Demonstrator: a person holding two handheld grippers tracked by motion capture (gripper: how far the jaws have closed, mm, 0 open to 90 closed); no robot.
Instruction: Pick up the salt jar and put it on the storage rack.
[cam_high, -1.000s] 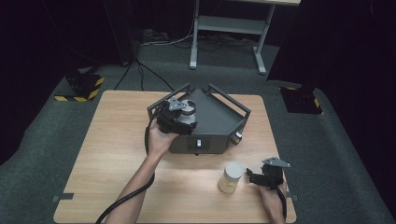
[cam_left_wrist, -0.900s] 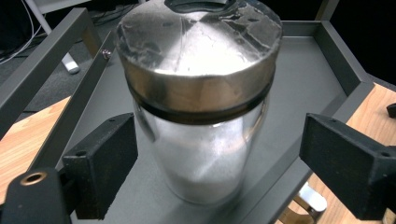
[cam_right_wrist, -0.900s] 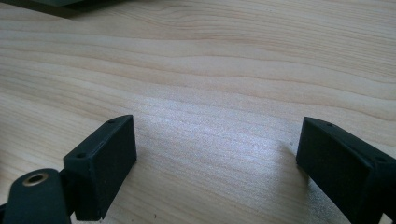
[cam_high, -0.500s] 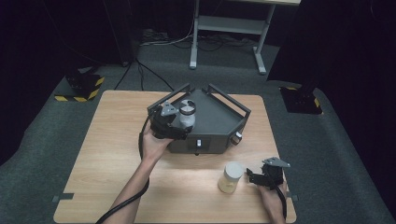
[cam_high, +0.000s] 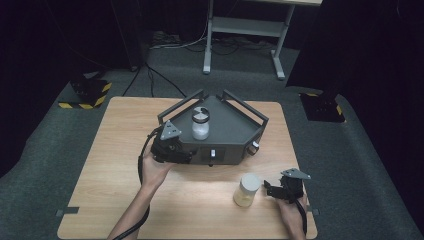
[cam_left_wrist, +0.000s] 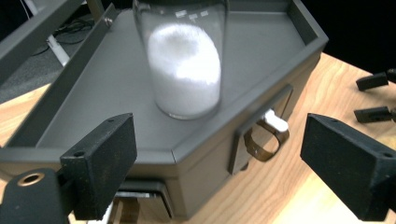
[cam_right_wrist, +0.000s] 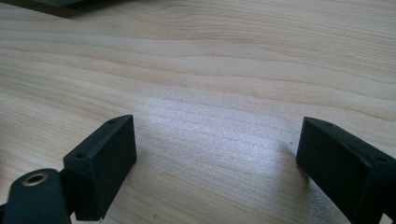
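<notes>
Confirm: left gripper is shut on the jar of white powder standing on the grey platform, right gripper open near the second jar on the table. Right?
Not quite. The left gripper is open, not shut on the jar of white powder: the left gripper view shows its jaws wide apart, short of the jar standing free on the grey platform. The rest holds: the right gripper is open beside the second jar on the table.

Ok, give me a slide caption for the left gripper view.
Open left gripper facing a glass jar of white powder standing on the grey scale platform.
</notes>
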